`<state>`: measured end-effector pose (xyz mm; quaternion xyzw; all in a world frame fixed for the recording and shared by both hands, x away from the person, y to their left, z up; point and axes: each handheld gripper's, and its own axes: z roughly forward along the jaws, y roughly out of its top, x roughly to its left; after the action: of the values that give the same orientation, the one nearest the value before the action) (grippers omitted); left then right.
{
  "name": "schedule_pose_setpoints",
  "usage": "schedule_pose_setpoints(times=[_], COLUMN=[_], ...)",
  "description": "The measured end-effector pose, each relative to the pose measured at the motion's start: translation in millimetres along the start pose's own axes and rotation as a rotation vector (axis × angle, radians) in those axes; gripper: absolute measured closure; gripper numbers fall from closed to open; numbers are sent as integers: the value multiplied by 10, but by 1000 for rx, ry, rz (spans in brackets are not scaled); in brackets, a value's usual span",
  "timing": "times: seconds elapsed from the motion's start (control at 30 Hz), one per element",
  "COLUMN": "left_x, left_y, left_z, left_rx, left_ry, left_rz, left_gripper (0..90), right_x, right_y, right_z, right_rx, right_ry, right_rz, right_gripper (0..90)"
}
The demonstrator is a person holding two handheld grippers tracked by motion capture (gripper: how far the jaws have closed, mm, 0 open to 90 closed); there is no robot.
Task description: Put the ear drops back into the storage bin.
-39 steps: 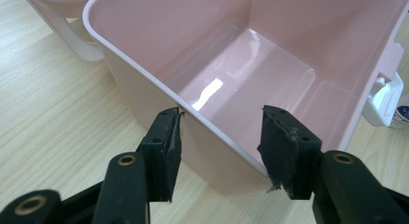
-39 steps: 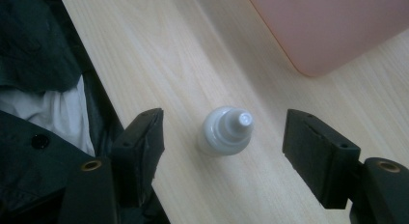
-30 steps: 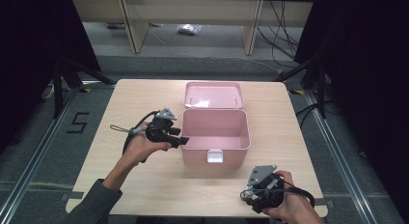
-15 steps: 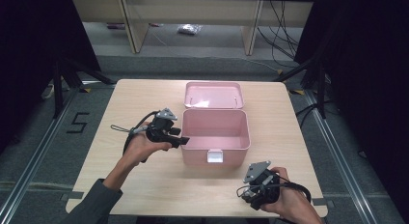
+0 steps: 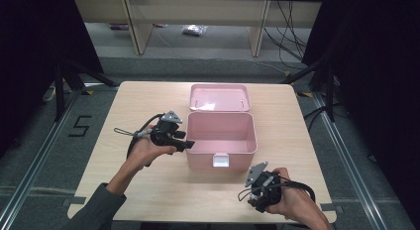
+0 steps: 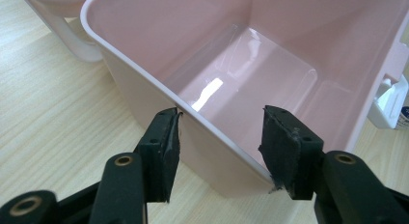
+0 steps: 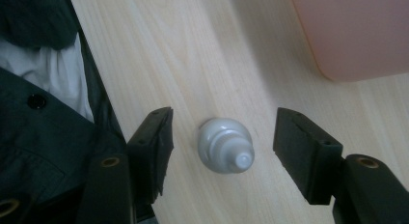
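Observation:
An open pink box (image 5: 222, 136) stands mid-table with its lid (image 5: 219, 97) laid back behind it. My left gripper (image 5: 187, 143) is at the box's left wall (image 6: 144, 84). One pad (image 6: 166, 147) is outside and the other (image 6: 284, 147) inside, and the rim runs slantwise between them and touches both. Near the table's front edge, my right gripper (image 5: 252, 194) has its jaws either side of a small white nozzle-tipped bottle (image 7: 225, 146) on the wood. Those jaws have just been closing, and gaps still show on both sides of the bottle.
The box's white latch (image 5: 221, 160) hangs on its front wall. The box's front corner (image 7: 352, 35) lies a short way beyond the bottle. A person's dark jacket (image 7: 43, 118) is close to the right gripper's left jaw. The table's front edge (image 5: 208, 221) is near.
The right gripper has shifted slightly left along the table's front edge. The left gripper and the box have stayed put.

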<state>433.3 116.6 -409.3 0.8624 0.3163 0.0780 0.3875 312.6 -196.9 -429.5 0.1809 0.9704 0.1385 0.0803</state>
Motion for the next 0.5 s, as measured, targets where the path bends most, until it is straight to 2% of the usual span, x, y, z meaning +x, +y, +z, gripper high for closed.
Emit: schedule_pose_setpoints(times=[0.13,0.17,0.2,0.23,0.3,0.33,0.5], left_x=[-2,-5,-5,-5,-8,-9,-2], left_y=[1,1,1,1,0,-3,-2], left_z=[-1,-2,-3,-3,-5,-5,-4], left_rx=[1,2,4,4,4,1,1], left_ry=[1,3,4,4,9,11,4], left_rz=[0,1,3,3,4,5,2], left_gripper=[481,481,481,481,481,481,481], right_x=[-5,-20,1,1,-24,-23,-51], right_y=[13,22,21,21,19,14,23], right_z=[28,45,43,43,73,89,117], right_rx=[23,58,87,87,94,107,120], right_ry=[4,19,12,12,23,27,23], right_rz=[-6,-23,22,22,-22,-7,-17], right_gripper=[454,462,467,467,474,487,514])
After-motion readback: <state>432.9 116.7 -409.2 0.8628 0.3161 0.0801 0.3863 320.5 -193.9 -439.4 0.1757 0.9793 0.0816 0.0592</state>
